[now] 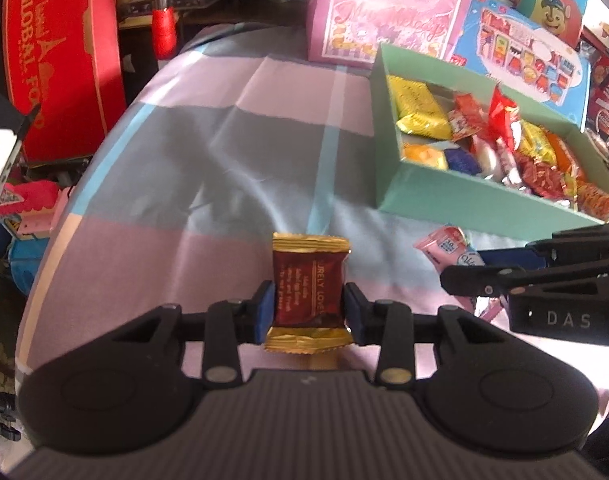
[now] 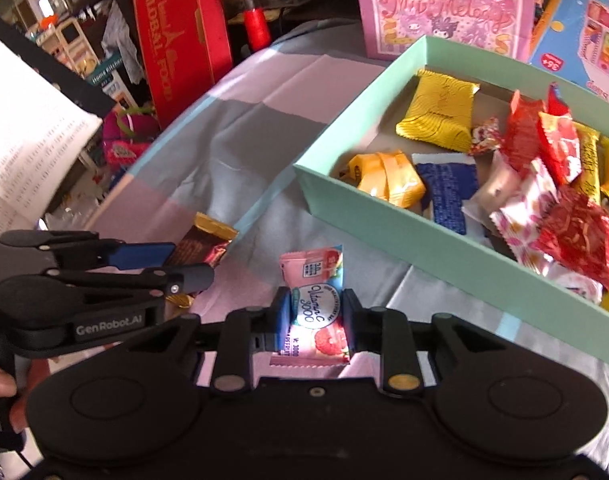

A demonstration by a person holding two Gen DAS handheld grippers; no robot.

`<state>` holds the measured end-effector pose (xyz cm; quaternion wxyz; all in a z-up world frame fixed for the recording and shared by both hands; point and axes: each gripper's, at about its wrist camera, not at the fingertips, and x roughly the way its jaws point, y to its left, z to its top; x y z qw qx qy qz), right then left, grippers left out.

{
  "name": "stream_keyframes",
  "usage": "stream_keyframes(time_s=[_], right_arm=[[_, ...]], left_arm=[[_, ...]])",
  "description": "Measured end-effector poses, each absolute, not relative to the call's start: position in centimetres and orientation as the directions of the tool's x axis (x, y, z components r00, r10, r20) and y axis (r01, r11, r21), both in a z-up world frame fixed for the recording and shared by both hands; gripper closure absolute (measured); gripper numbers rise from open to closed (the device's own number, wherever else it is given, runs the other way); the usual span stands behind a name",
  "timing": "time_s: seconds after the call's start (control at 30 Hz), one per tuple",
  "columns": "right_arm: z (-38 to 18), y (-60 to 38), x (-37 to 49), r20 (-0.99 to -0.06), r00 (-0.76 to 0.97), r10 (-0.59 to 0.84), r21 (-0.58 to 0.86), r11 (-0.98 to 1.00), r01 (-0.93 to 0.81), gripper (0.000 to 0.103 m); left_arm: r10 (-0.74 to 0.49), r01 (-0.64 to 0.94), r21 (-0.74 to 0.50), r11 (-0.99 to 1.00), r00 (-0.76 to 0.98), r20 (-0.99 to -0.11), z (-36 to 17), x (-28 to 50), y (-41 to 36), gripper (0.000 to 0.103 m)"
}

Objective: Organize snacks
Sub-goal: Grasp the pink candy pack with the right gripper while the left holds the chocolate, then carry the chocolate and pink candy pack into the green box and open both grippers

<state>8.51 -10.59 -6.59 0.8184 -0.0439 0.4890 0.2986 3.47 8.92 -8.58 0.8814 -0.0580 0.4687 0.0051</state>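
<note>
Left tool (image 1: 308, 312): closed on the brown-and-gold packet (image 1: 307, 292), blue pads pressed against both long sides at mid-body; crimped gold ends left free above and below. Packet is held off the cloth-covered surface (image 1: 224, 152), to the left of the teal box (image 1: 484, 204) and short of its near wall.

Right tool (image 2: 315, 322): closed on the pink vitamin C sachet (image 2: 315, 308), gripped across the middle approx. at the printed oval. Sachet is held just in front of the teal box's (image 2: 444, 256) near wall, not yet over the rim.

Handling, as judged: both items are light, thin foil/film wrappers, soft and slightly slippery; contents may be crushable, so min. squeeze is advised. Hold is best taken on the filled mid-section, not on the crimped seals, which would fold and slip. The box already carries many wrapped snacks (image 2: 544, 184); free floor is seen near the yellow packet (image 2: 438, 108).
</note>
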Motion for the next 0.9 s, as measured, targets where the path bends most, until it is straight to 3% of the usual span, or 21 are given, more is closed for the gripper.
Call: stream_keyframes(time_s=[0.43,0.9], right_arm=[[-2.2,-16.8,8.9,-0.752,0.445,0.486,0.284,0.848,-0.447,0.077],[-0.3,-26.7,15.1,-0.699,0.601,0.387,0.315,0.922,-0.227,0.077]], left_arm=[[-0.136,0.033,-0.146,0.989,0.607,-0.783,-4.1,5.5,4.1,0.067],[-0.213,0.118,-0.178,0.977,0.617,-0.758,-2.2,13.5,-0.8,0.067]])
